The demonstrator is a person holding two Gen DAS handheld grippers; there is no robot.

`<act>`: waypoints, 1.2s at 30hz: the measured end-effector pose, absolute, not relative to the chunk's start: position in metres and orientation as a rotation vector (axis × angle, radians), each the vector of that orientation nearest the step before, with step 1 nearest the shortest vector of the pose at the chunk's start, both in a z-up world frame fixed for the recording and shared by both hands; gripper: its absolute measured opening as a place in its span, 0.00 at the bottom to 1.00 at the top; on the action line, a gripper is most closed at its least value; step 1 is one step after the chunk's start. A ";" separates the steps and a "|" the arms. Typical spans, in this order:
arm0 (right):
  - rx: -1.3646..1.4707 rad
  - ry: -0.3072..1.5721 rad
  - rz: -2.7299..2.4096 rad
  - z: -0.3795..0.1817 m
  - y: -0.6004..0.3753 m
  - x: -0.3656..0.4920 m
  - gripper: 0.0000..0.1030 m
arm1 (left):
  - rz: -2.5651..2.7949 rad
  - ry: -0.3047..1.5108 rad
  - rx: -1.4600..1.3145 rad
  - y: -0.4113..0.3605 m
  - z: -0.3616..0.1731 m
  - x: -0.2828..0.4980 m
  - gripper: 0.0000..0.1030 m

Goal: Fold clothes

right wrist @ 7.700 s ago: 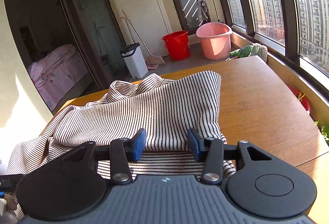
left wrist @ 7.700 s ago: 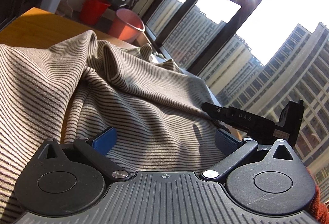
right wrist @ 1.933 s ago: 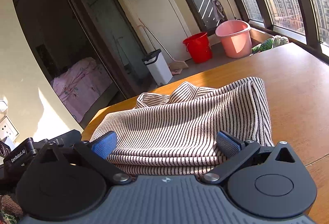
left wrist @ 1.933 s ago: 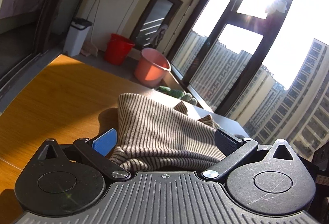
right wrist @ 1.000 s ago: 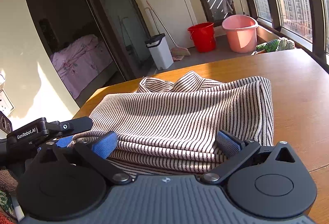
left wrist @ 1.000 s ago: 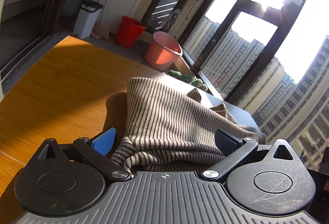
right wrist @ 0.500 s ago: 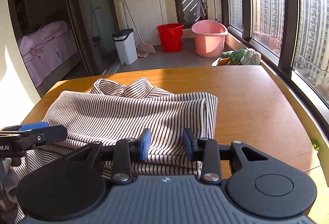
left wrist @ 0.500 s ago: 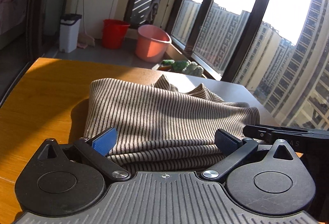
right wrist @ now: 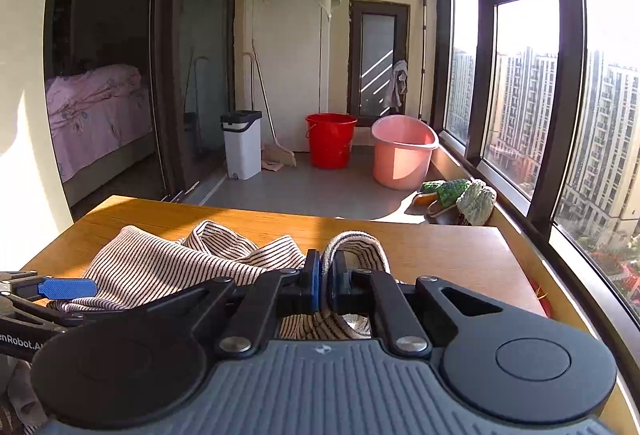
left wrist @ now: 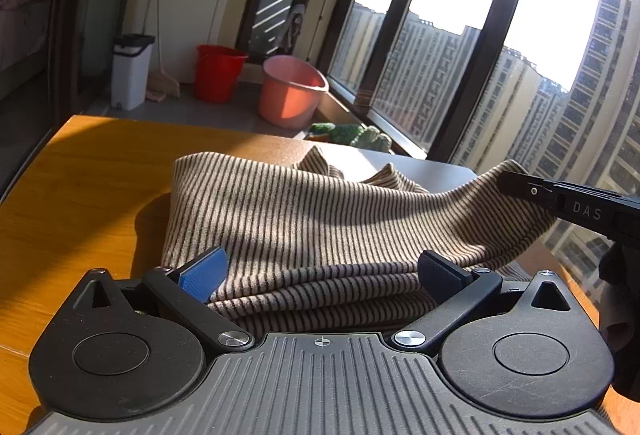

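Observation:
A striped beige garment point(left wrist: 304, 215) lies folded in layers on the wooden table point(left wrist: 80, 175). My left gripper point(left wrist: 324, 271) is open, its fingers either side of the near folded edge. My right gripper point(right wrist: 325, 281) is shut on the right end of the garment point(right wrist: 160, 267), and a fold of cloth arches over its right finger. In the left wrist view the right gripper point(left wrist: 516, 183) pinches the garment's lifted right corner. In the right wrist view the left gripper's blue fingertip point(right wrist: 68, 288) shows at the far left.
Beyond the table's far edge point(right wrist: 280, 211) stand a red bucket point(right wrist: 331, 145), a pink tub point(right wrist: 402, 151), a white bin point(right wrist: 241, 143) and a broom. Windows run along the right side point(right wrist: 516, 95). A bed point(right wrist: 96, 111) lies behind a glass door at left.
My right gripper has closed on the garment's right end and lifted it a little. My left gripper stays open at the near edge.

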State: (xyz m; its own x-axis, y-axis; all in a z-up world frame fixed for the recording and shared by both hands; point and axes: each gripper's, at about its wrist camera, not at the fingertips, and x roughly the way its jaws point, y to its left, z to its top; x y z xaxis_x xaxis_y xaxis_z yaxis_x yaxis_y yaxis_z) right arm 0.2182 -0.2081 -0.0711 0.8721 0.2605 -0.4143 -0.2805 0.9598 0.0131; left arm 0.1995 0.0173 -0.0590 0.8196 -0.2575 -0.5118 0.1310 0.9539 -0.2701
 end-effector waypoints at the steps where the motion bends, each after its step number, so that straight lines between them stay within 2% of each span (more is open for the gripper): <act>1: -0.037 0.434 0.276 -0.070 -0.211 0.220 0.05 | -0.206 0.579 -0.220 0.016 -0.059 0.200 1.00; 6: 0.047 0.646 0.197 -0.118 -0.242 0.250 0.07 | -0.211 0.592 -0.196 0.013 -0.060 0.203 1.00; 12: 0.049 0.551 0.188 -0.095 -0.249 0.236 0.14 | -0.202 0.598 -0.169 0.009 -0.060 0.203 1.00; 16: 0.108 0.519 0.298 -0.081 -0.246 0.229 0.32 | -0.199 0.598 -0.164 0.009 -0.061 0.202 1.00; 20: 0.138 0.624 0.322 -0.110 -0.239 0.237 0.33 | -0.202 0.596 -0.169 0.011 -0.060 0.201 1.00; 23: 0.125 0.623 0.323 -0.121 -0.236 0.237 0.35 | -0.206 0.593 -0.179 0.012 -0.060 0.201 1.00; 25: 0.110 0.636 0.324 -0.116 -0.233 0.240 0.37 | -0.212 0.593 -0.185 0.013 -0.060 0.201 1.00; 31: 0.037 0.602 0.404 -0.079 -0.207 0.262 0.38 | -0.234 0.608 -0.167 0.012 -0.062 0.203 1.00; 34: 0.008 0.611 0.420 -0.076 -0.191 0.294 0.52 | -0.238 0.607 -0.172 0.013 -0.063 0.203 1.00; 36: -0.013 0.649 0.433 -0.085 -0.180 0.320 0.53 | -0.243 0.601 -0.190 0.015 -0.063 0.202 1.00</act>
State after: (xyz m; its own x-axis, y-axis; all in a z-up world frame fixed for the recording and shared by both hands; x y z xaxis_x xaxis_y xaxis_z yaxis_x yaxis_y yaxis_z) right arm 0.3205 -0.1800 -0.0855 0.7106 0.3869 -0.5877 -0.3946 0.9107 0.1223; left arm 0.2023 0.0151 -0.0633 0.7978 -0.2797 -0.5341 0.1701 0.9543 -0.2457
